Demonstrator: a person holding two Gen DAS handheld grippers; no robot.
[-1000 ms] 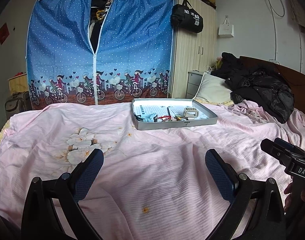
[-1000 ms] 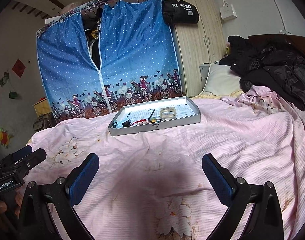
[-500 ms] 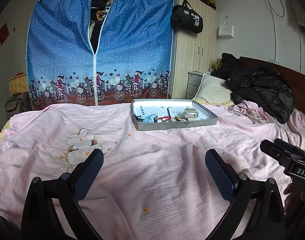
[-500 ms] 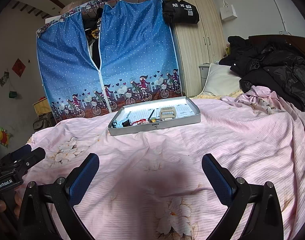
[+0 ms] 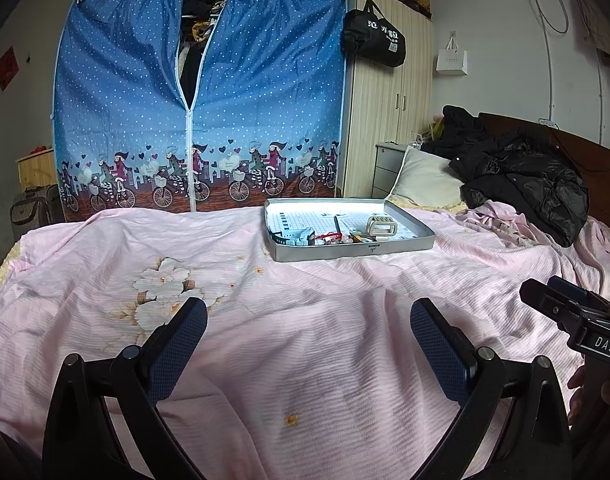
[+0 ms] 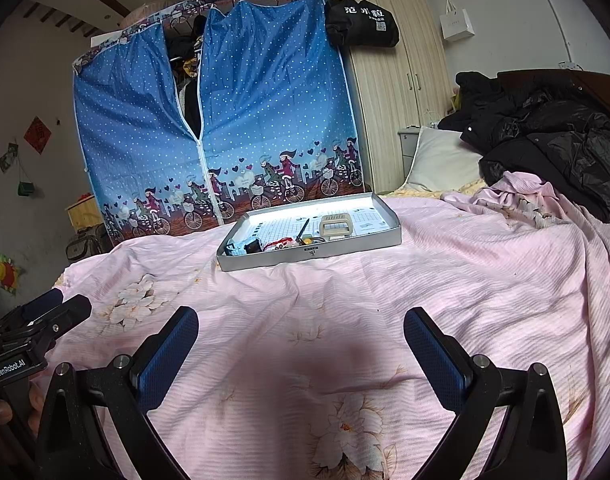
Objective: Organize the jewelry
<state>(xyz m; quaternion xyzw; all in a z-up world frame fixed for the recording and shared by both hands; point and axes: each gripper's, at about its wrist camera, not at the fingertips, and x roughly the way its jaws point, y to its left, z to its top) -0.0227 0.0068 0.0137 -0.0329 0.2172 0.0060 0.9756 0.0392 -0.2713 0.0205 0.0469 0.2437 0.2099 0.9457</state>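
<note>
A shallow silver tray (image 5: 357, 249) (image 6: 345, 249) lies on the pink bedspread, well ahead of both grippers. Inside it are a blue-and-white watch (image 5: 295, 236) (image 6: 241, 247), a red string bracelet (image 5: 330, 236) (image 6: 277, 244), a beige hair claw (image 5: 382, 225) (image 6: 336, 228), a dark pen (image 6: 303, 229) and small beads. My left gripper (image 5: 307, 346) is open over the bedspread with nothing between its fingers. My right gripper (image 6: 301, 354) is open too, also empty. Each gripper shows at the edge of the other's view, held in a hand.
A blue zip-up fabric wardrobe (image 5: 197, 92) stands behind the bed, a wooden wardrobe (image 5: 389, 120) beside it. A pillow (image 5: 425, 180) and black jackets (image 5: 525, 176) lie at the right, by the headboard. Wrinkled pink bedspread (image 6: 445, 280) stretches between the grippers and the tray.
The left wrist view has barely shifted. The right gripper has eased slightly, the tray sitting a touch lower and closer in its view. Both stay open.
</note>
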